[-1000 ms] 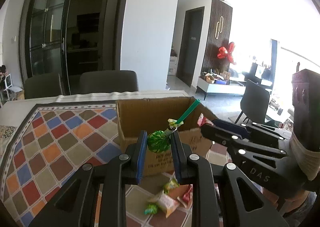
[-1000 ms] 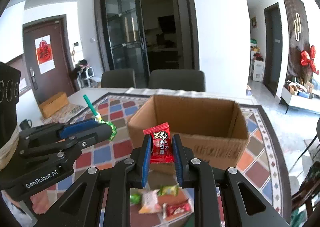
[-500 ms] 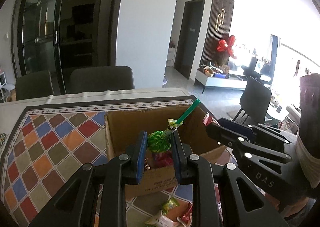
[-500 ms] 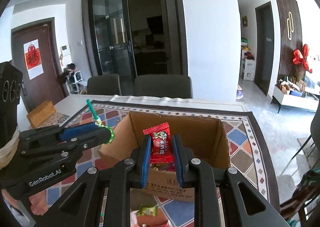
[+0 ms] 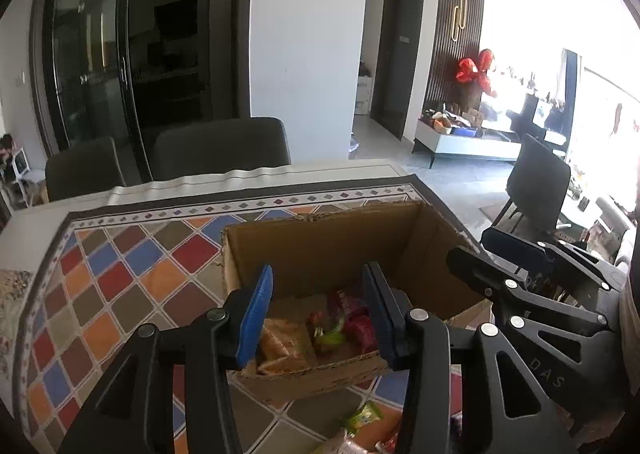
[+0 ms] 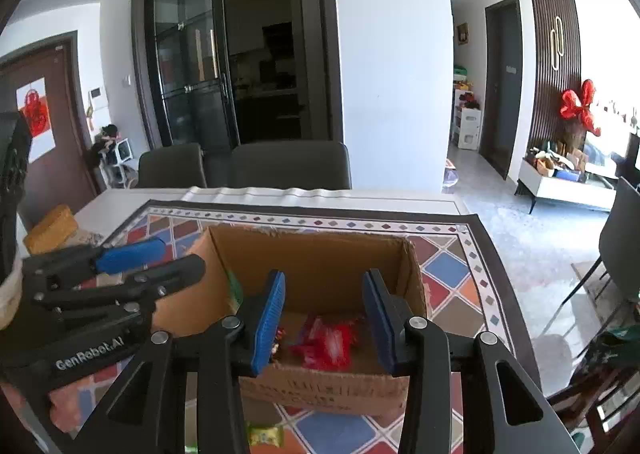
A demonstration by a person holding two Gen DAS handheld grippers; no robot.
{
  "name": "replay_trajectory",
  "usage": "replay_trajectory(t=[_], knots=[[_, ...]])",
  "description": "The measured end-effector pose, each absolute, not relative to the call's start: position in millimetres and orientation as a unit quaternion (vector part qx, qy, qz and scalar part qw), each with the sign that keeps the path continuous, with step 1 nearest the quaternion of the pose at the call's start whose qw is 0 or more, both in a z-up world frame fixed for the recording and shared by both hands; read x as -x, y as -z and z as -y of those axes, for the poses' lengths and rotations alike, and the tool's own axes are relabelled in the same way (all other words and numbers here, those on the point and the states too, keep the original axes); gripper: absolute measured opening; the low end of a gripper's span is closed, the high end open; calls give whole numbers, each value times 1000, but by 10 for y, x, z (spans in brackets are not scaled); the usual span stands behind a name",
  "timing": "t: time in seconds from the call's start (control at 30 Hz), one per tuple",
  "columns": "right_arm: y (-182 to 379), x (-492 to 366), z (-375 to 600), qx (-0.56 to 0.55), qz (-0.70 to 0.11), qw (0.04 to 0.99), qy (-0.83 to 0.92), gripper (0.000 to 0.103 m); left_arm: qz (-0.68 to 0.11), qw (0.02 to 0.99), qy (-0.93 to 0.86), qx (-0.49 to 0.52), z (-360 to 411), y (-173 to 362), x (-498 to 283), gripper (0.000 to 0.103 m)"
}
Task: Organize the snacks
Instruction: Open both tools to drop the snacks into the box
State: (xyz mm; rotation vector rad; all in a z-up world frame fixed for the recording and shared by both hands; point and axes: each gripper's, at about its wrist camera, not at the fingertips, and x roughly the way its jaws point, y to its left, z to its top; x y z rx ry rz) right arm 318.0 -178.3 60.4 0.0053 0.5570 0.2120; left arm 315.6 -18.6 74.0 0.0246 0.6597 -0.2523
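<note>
An open cardboard box stands on a checked tablecloth. Several snack packets lie inside it, among them a red packet and a green-wrapped lollipop. My left gripper is open and empty, above the box's near edge. My right gripper is open and empty, also over the near edge. Each gripper shows at the side of the other's view. Loose snacks lie on the cloth in front of the box.
The colourful diamond-pattern tablecloth covers the table. Two dark chairs stand at the far side. A small brown box sits at the table's left. The table's right edge drops to the floor.
Both grippers have opened over the box. The green lollipop and the red packet have left the jaws and now lie inside the box.
</note>
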Motion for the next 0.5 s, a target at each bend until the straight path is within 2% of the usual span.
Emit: replay_trajectory(t=[0.5], knots=[[-634, -2691, 1743, -27, -267, 953, -139, 42, -296, 948, 119, -6, -3, -824, -2470, 46]])
